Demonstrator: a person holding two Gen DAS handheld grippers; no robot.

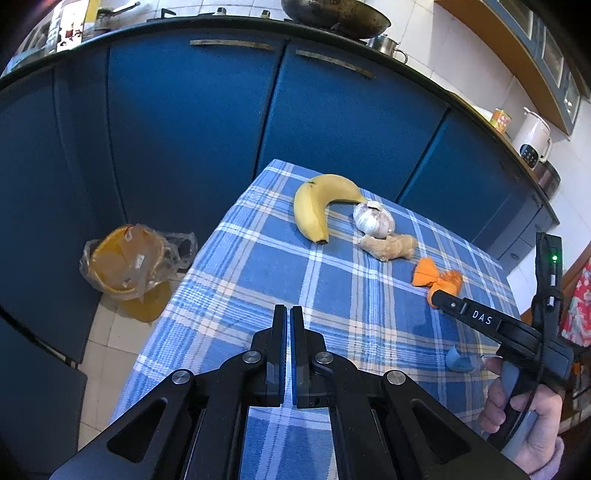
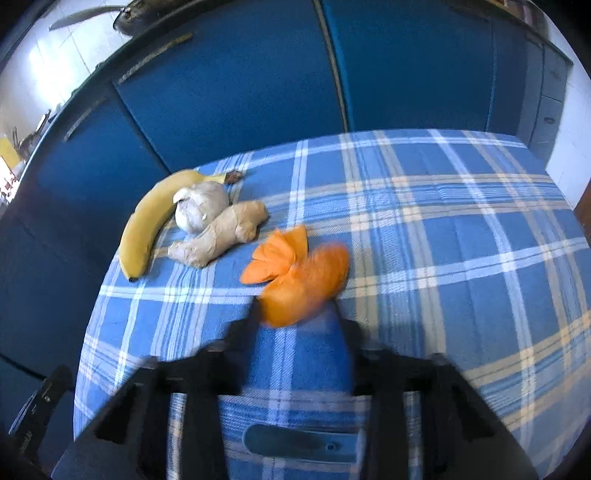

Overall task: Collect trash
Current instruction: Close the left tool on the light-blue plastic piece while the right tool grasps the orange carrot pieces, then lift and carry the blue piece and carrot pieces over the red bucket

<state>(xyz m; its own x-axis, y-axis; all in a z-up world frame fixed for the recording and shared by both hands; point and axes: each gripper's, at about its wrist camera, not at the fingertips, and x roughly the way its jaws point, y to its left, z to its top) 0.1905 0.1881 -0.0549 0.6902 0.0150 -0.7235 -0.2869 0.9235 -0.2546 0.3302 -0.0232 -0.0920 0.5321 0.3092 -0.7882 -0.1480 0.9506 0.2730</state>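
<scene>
Blue cabinet doors (image 1: 192,122) curved behind a table under a blue plaid tablecloth (image 1: 266,273), and the worktop above them carried a dark wok (image 1: 332,14), cut off by the top edge of the left wrist view.

Much of the right wrist view was smeared by motion. The right gripper (image 2: 295,314) showed only as dark blurred fingers (image 2: 243,325) standing apart on either side of the orange crumpled paper (image 2: 295,273); whether they actually touched it could not be told. In the left wrist view only one of its fingers (image 1: 461,306) showed, reaching in from the right with its tip at the paper's near end, and the hand (image 1: 524,417) holding it was cut off at the frame edge.

That orange crumpled paper (image 1: 437,277) lay on the cloth near the table's right side, just beside a piece of ginger (image 1: 389,247). It was pinched at the middle like a bow, with its long axis running from the gripper toward the ginger, the flatter fanned end pointing at the ginger.

A garlic bulb (image 1: 373,219) sat against the ginger, with a banana (image 1: 321,203) curving round its far side.

The left gripper (image 1: 288,325) hovered over the cloth with its fingers pressed nearly together, holding nothing.

On the floor left of the table stood a yellow bin (image 1: 125,266) lined with a clear plastic bag; what lay inside it was hard to make out.
</scene>
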